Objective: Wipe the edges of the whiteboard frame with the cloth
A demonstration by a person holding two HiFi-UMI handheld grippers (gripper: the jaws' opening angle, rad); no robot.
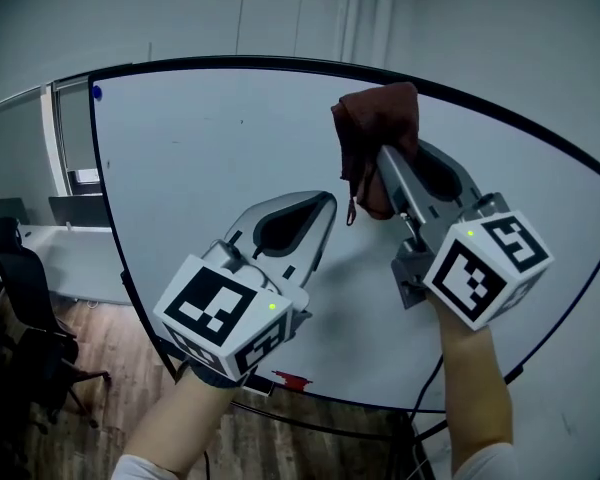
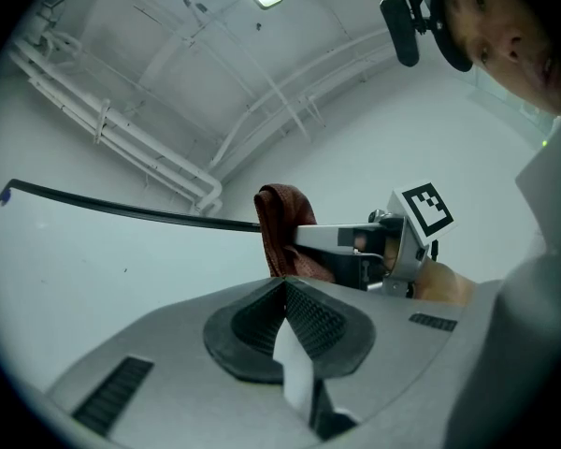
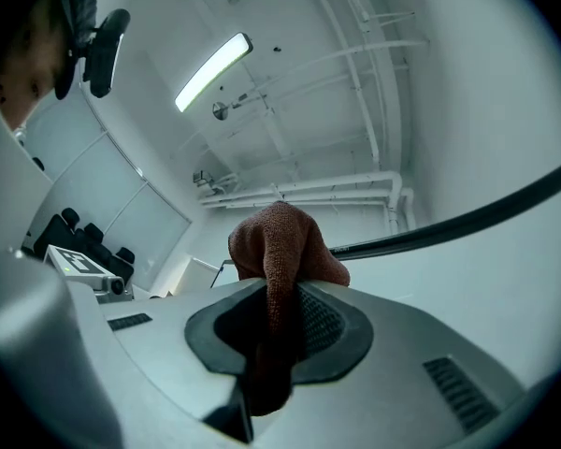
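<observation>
A whiteboard with a thin black frame (image 1: 230, 64) fills the head view. My right gripper (image 1: 382, 160) is shut on a reddish-brown cloth (image 1: 378, 120), and the bunched cloth is held up at the frame's top edge. The right gripper view shows the cloth (image 3: 282, 241) pinched between the jaws, with the frame (image 3: 486, 215) running off to the right behind it. My left gripper (image 1: 320, 213) hangs lower and to the left in front of the board, shut and empty. From the left gripper view I see the cloth (image 2: 280, 224) and the right gripper (image 2: 329, 239) ahead, below the frame (image 2: 122, 210).
A black office chair (image 1: 20, 288) stands on the wooden floor at the left. A small red object (image 1: 292, 380) lies at the board's bottom edge, and a blue dot (image 1: 97, 93) sits in the top left corner. Cables hang under the board (image 1: 420, 408).
</observation>
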